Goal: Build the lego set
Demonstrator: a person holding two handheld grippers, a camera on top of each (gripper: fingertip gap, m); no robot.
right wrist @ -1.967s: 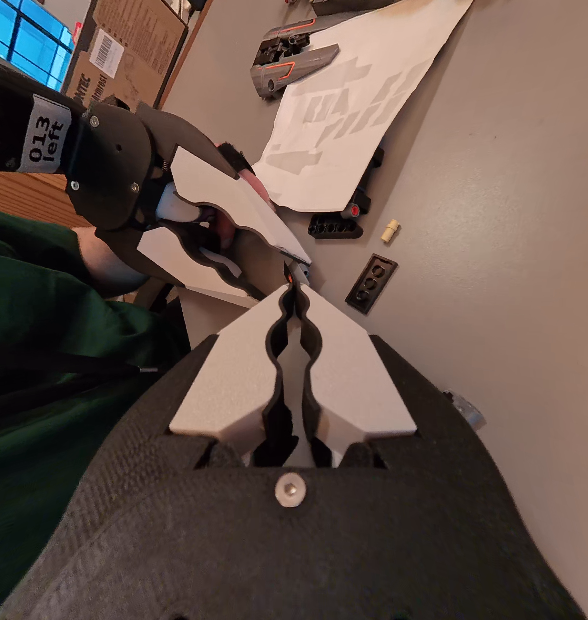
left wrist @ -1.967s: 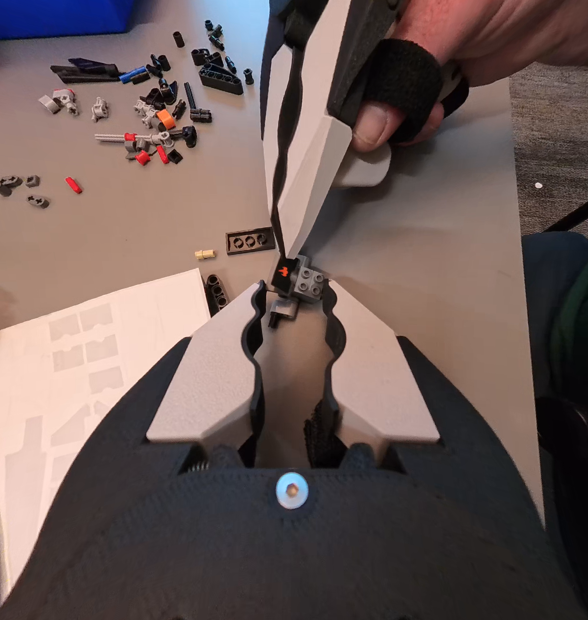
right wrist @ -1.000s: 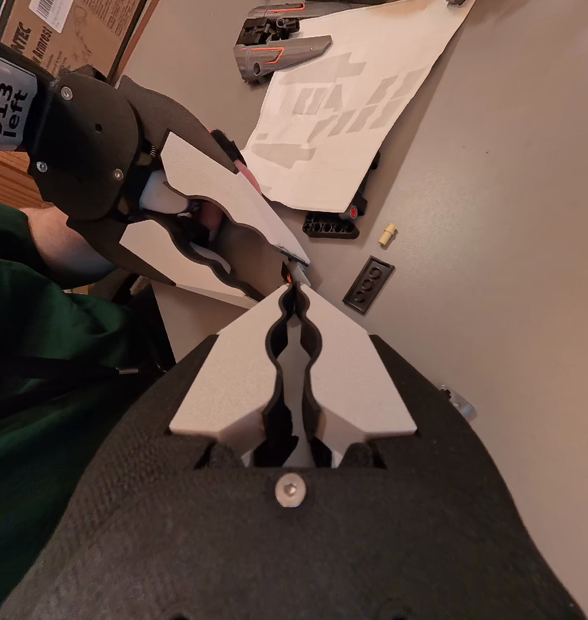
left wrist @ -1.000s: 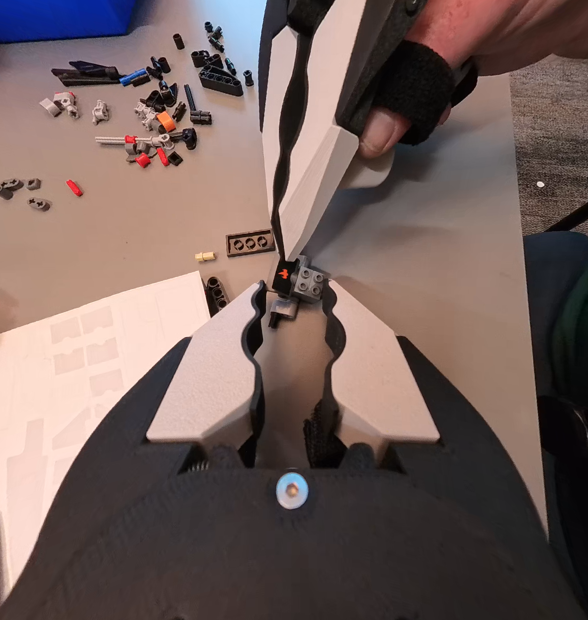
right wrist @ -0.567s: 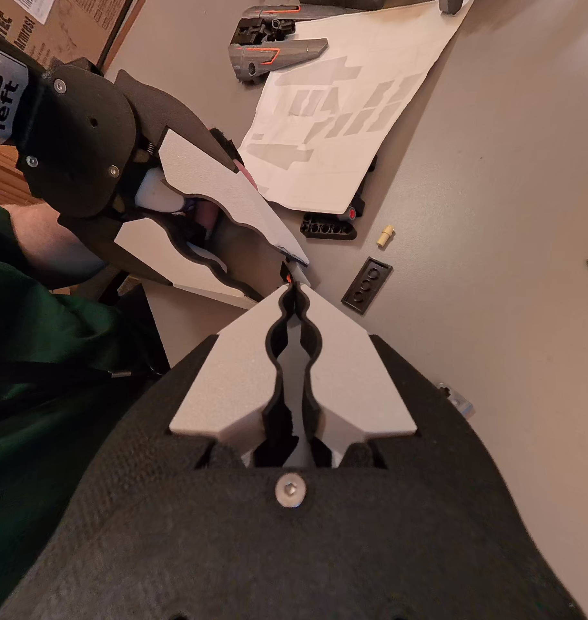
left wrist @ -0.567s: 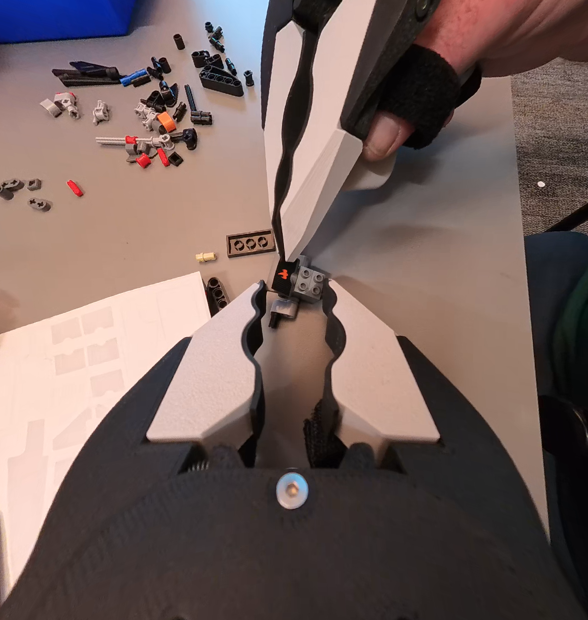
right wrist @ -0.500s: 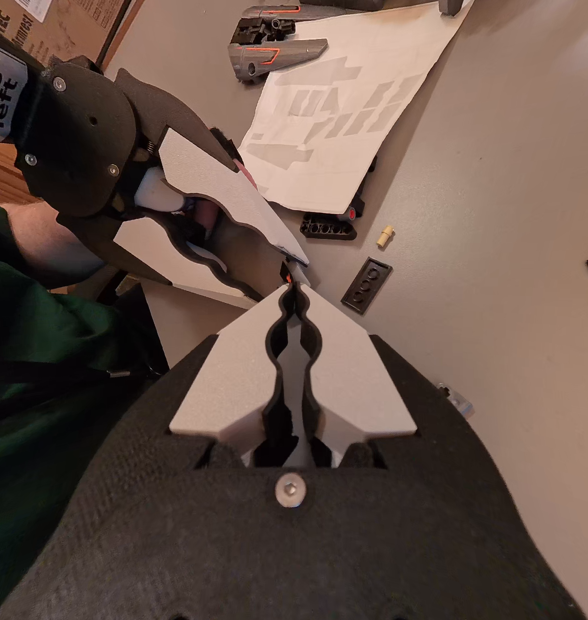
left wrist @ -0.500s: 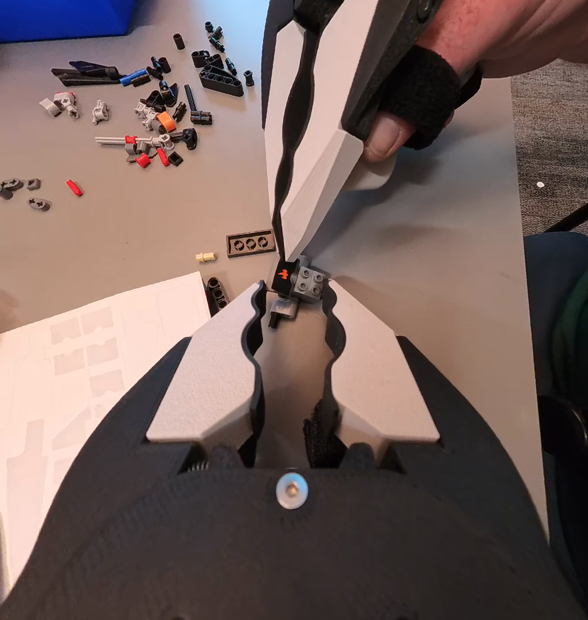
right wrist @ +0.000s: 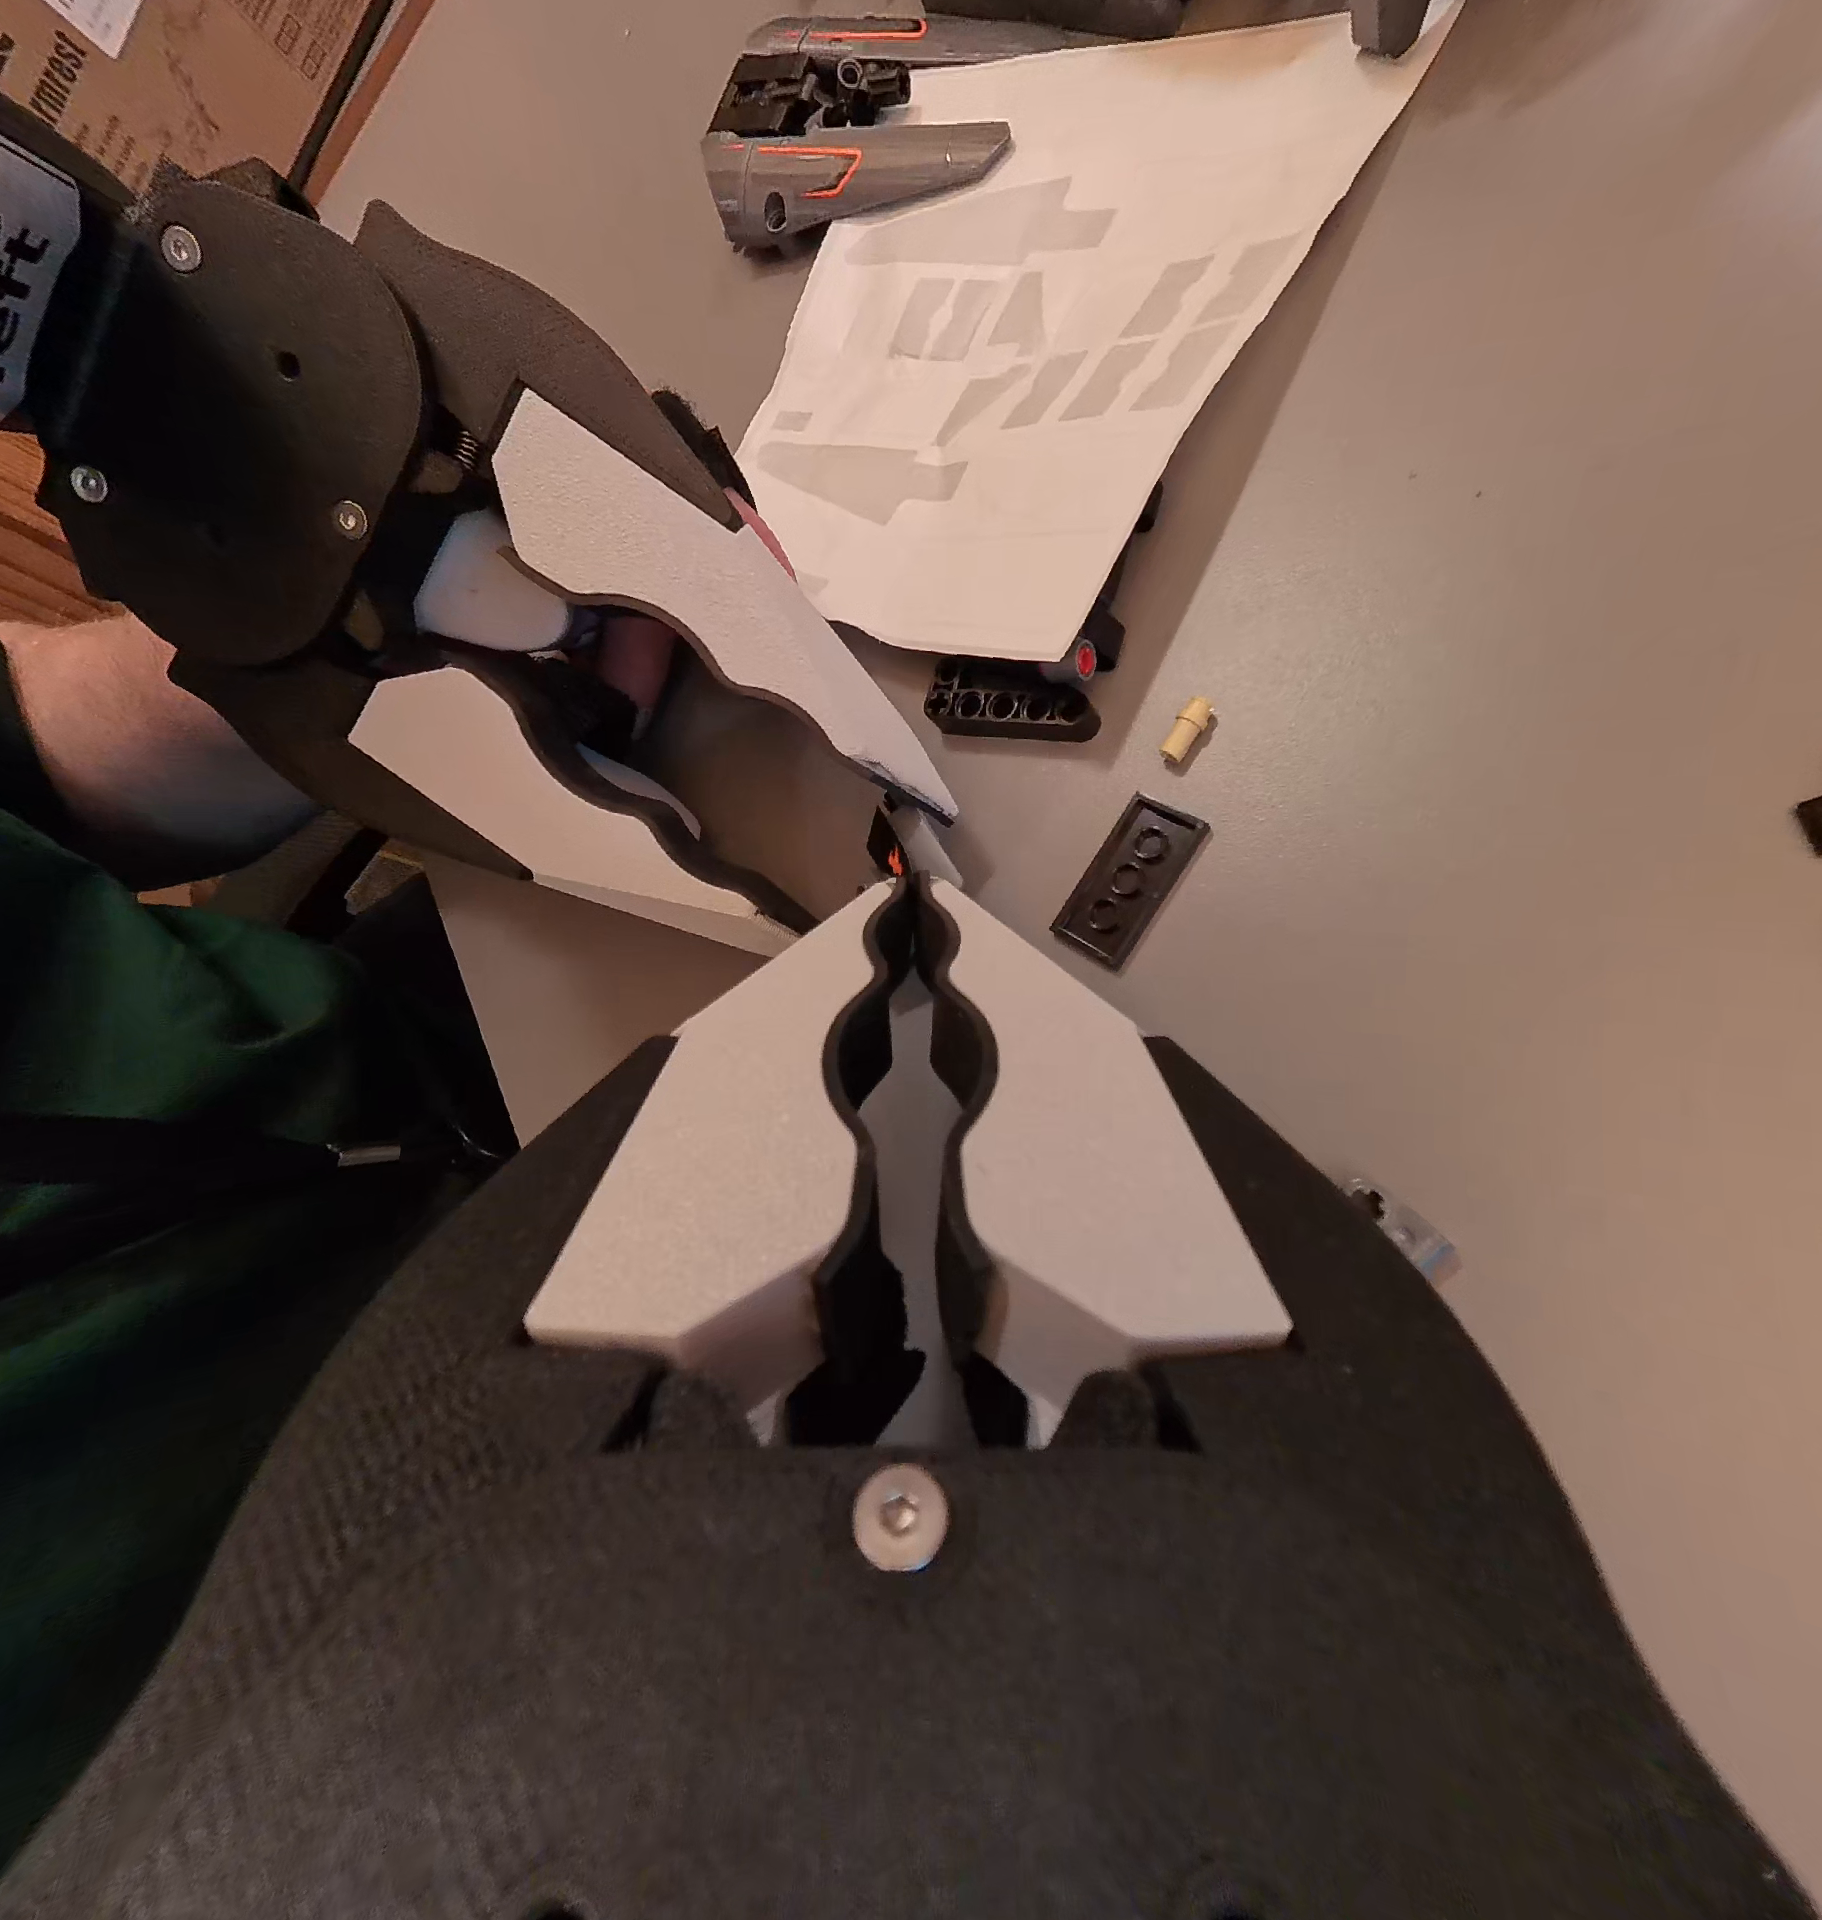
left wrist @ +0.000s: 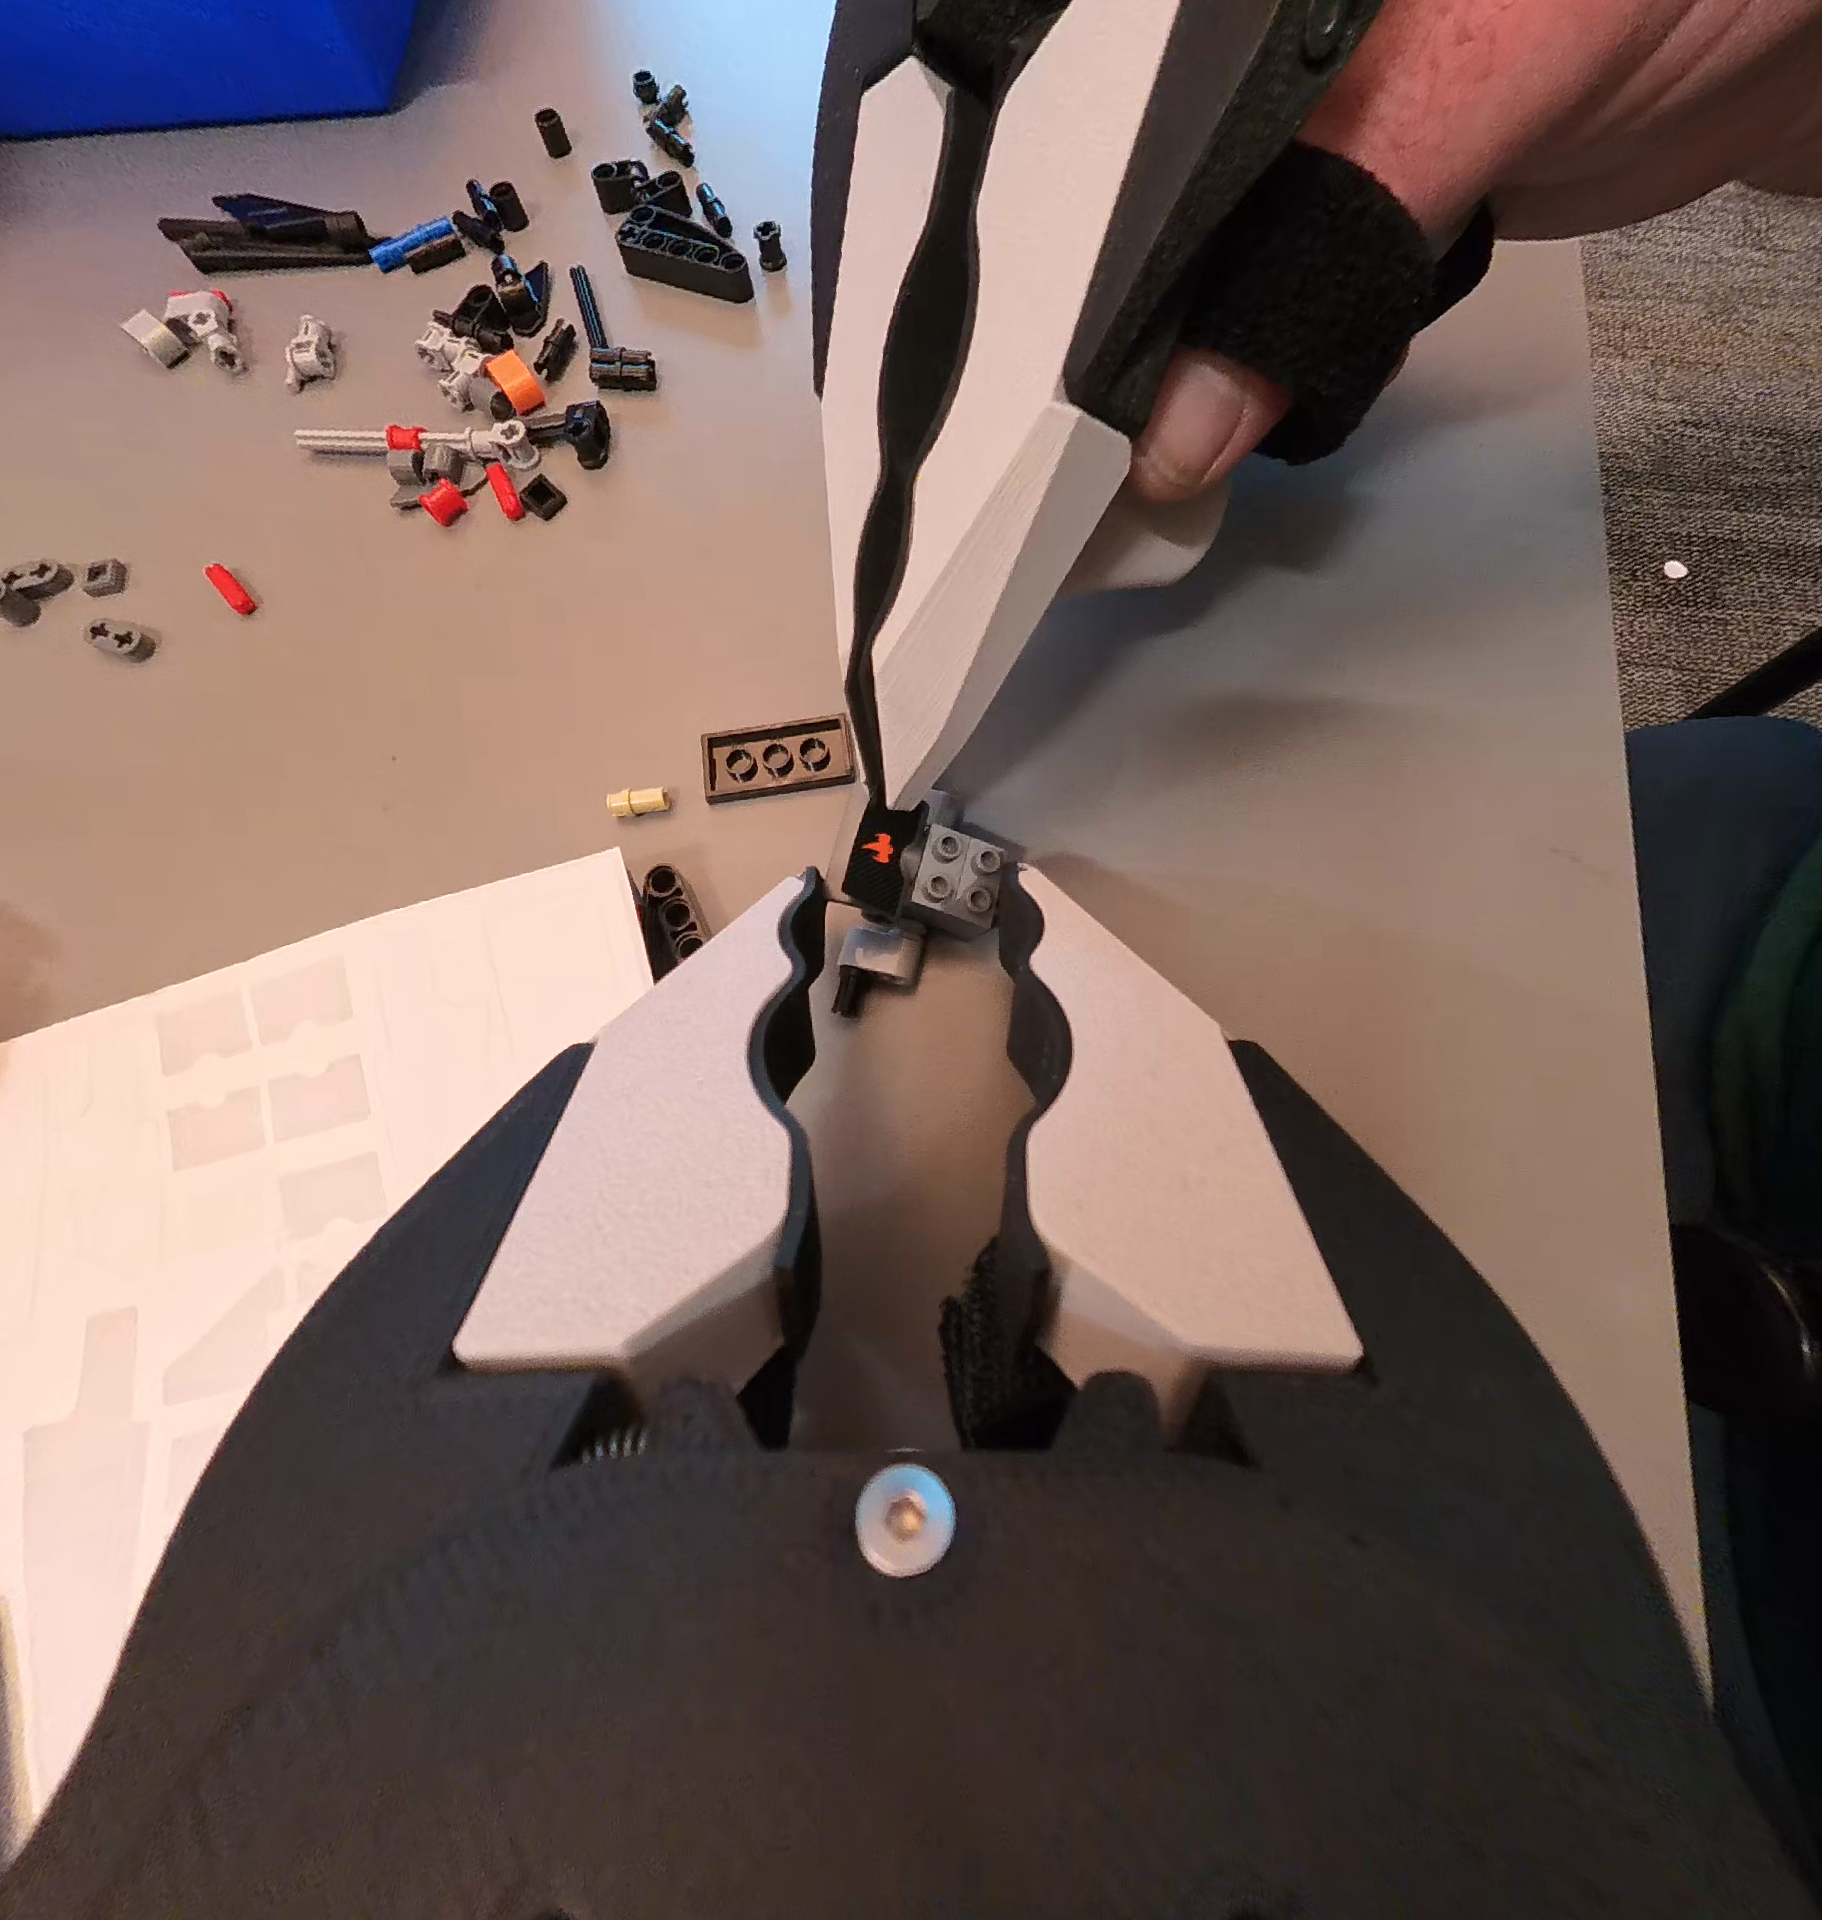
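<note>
Grey-and-black plastic, small: the lego sub-assembly (left wrist: 922, 878) sat pinched between the tips of the left gripper (left wrist: 912, 904), held just above the grey table (left wrist: 1302, 935) near its front edge. Its parts were a grey studded brick (left wrist: 957, 871), a black tile with an orange mark (left wrist: 876, 860) and a light grey clip (left wrist: 881, 954) hanging underneath. The right gripper (right wrist: 912, 899) had its tips closed on the black tile from above (in its own view the jaws were nearly touching, with only a sliver of the piece visible). Judged light, rigid and a bit slick, it probably pops apart if squeezed off-axis; flat opposite faces looked like the best hold, not the clip. Small contact area, so slipping or twisting seemed the main risk. The table was smooth and matte. A white sticker sheet (left wrist: 263, 1091) lay to the left, a black plate (left wrist: 777, 756) and a tan pin (left wrist: 639, 801) just beyond the grippers, and loose pieces (left wrist: 471, 364) were scattered farther back. A blue bin (left wrist: 159, 62) stood at the far corner, a partly built grey model (right wrist: 845, 166) at the sheet's far end, a cardboard box (right wrist: 211, 73) off the table, and carpet (left wrist: 1717, 364) on the floor.
</note>
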